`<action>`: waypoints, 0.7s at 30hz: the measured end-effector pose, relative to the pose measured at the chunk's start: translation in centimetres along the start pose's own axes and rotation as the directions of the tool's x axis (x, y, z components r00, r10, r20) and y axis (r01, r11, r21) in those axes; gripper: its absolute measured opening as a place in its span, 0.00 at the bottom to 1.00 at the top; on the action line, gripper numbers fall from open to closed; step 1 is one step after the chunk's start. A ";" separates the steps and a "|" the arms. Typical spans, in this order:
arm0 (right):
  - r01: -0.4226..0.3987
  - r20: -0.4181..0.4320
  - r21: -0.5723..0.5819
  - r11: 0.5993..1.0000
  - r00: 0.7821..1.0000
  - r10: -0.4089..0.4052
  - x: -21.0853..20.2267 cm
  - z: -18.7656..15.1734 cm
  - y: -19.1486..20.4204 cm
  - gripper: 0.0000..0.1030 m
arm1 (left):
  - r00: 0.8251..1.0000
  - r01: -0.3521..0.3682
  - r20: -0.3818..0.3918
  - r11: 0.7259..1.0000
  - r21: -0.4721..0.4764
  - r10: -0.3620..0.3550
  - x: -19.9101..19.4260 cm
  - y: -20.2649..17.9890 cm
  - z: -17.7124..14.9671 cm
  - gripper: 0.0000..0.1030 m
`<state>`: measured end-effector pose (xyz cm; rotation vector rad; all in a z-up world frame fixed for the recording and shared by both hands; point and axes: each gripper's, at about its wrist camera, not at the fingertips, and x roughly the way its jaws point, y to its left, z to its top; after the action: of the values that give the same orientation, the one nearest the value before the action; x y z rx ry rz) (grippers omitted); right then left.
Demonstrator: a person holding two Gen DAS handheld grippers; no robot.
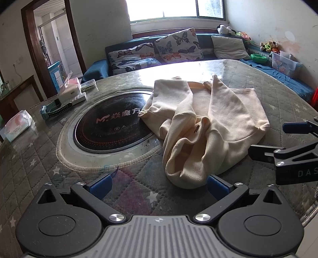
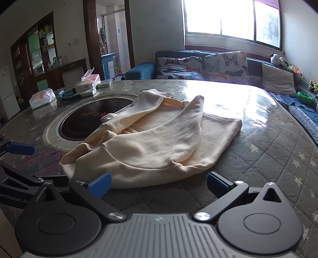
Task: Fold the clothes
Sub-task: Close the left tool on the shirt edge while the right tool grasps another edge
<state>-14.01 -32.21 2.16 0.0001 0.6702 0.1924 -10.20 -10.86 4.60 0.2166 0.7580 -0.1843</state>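
Here both tongs, left (image 1: 159,186) and right (image 2: 159,185), gape wide beside the cream garment (image 1: 206,127)

A bright window (image 1: 174,8) fills the top centre, washing glare across the quilted table (image 1: 278,93). Below it runs a dark blue sofa (image 1: 95,69) with butterfly cushions (image 1: 178,44). A dark wooden doorway (image 1: 33,45) stands at upper left, beside pale walls.
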 end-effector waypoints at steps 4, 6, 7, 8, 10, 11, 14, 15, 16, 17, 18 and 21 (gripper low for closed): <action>-0.006 0.002 -0.009 1.000 1.000 0.006 0.5 0.6 -0.2 1.00 | 1.000 0.008 0.019 1.000 0.004 -0.008 -0.2 0.3 0.8 1.00; -0.009 0.004 -0.010 1.000 1.000 0.009 0.8 0.9 -0.3 1.00 | 0.999 0.015 0.031 1.000 0.000 -0.015 -0.1 0.5 1.4 1.00; -0.013 0.004 -0.008 1.000 1.000 0.013 1.0 1.2 -0.5 1.00 | 0.999 0.019 0.036 1.000 -0.002 -0.019 -0.1 0.6 1.7 1.00; -0.017 0.003 -0.006 1.000 1.000 0.017 1.3 1.5 -0.6 1.00 | 0.999 0.020 0.043 1.000 -0.002 -0.020 0.0 0.6 2.0 1.00; -0.018 0.002 0.002 1.000 1.000 0.018 1.8 2.1 -1.1 0.99 | 0.998 0.018 0.056 1.000 0.001 -0.018 0.3 0.7 2.7 1.00; -0.017 0.001 0.007 1.000 1.000 0.017 2.1 2.3 -1.3 0.97 | 0.998 0.017 0.062 1.000 0.002 -0.017 0.4 0.7 3.1 1.00; -0.019 -0.010 0.031 0.999 1.000 0.019 3.1 3.3 -2.2 0.93 | 0.997 0.023 0.079 1.000 0.006 -0.023 1.0 0.8 4.2 1.00; -0.017 -0.011 0.040 0.999 1.000 0.018 3.4 3.7 -2.5 0.92 | 0.996 0.027 0.085 1.000 0.007 -0.028 1.3 0.9 4.6 1.00; -0.016 -0.011 0.049 0.999 1.000 0.017 3.7 4.1 -2.9 0.91 | 0.995 0.031 0.090 0.999 0.010 -0.032 1.6 0.9 4.9 0.99; -0.015 -0.011 0.059 0.998 1.000 0.016 4.1 4.5 -3.3 0.90 | 0.995 0.034 0.094 0.999 0.013 -0.035 1.9 0.8 5.4 0.99; -0.015 -0.012 0.071 0.997 1.000 0.016 4.5 5.0 -3.8 0.89 | 0.994 0.039 0.097 0.999 0.016 -0.040 2.2 0.8 5.8 0.99; -0.013 -0.015 0.099 0.995 1.000 0.014 5.4 6.1 -4.8 0.83 | 0.993 0.065 0.101 0.998 0.023 -0.067 3.2 0.6 7.0 0.95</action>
<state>-5.25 -35.63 3.27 0.0979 0.6952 0.1724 -3.11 -12.36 7.40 0.1996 0.6631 -0.2638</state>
